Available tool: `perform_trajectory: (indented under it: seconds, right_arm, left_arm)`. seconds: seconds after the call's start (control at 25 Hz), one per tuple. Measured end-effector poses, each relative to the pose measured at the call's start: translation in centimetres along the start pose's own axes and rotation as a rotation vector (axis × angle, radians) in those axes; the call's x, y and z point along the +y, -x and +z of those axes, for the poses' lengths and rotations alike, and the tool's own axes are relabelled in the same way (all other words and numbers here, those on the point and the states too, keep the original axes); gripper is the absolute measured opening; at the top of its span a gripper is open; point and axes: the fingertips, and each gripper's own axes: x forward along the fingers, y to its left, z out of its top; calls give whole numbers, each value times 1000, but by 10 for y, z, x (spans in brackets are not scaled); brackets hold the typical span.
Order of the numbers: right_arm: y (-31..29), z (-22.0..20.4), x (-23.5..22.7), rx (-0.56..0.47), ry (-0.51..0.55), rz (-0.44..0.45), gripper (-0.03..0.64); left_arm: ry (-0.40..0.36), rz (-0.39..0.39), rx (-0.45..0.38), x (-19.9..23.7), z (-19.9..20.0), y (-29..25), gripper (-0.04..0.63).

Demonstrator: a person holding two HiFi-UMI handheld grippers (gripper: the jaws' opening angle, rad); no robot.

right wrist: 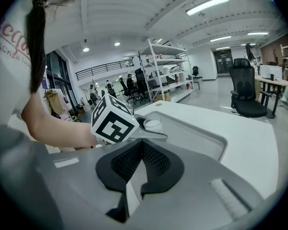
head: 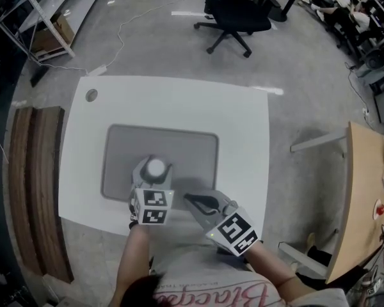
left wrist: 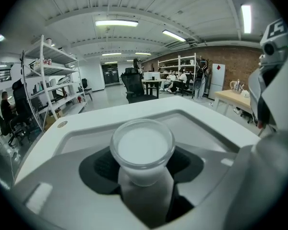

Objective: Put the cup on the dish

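A small white cup [head: 155, 167] sits between the jaws of my left gripper [head: 155, 173], which is shut on it. The cup is over the front left part of the grey dish [head: 192, 149], a shallow rectangular tray on the white table [head: 243, 120]. In the left gripper view the cup [left wrist: 141, 147] is gripped by its lower body, rim up, with the dish [left wrist: 204, 123] beyond it. Whether its base touches the dish is hidden. My right gripper [head: 197, 203] is shut and empty at the dish's front edge. In the right gripper view the cup [right wrist: 152, 124] shows behind the left gripper's marker cube [right wrist: 113, 120].
A black office chair [head: 233, 15] stands on the floor beyond the table. A wooden bench [head: 35, 184] runs along the left and a wooden tabletop [head: 365, 197] lies to the right. A round cable port [head: 91, 95] sits in the table's far left corner.
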Motion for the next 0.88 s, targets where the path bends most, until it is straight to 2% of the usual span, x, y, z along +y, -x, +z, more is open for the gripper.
perform_trajectory:
  seconds: [0.24, 0.44, 0.6, 0.88]
  right_arm:
    - [1, 2, 2, -6, 7, 11, 2]
    - [6, 3, 4, -17, 13, 7, 2]
    - [9, 7, 9, -22, 33, -7, 2]
    - [18, 7, 19, -31, 80, -48, 2]
  left_arm:
    - [12, 5, -15, 2, 8, 2, 262]
    - [-2, 3, 25, 1, -5, -1, 265]
    - [-20, 13, 20, 3, -5, 4, 272]
    - [-18, 23, -4, 12, 3, -14, 315]
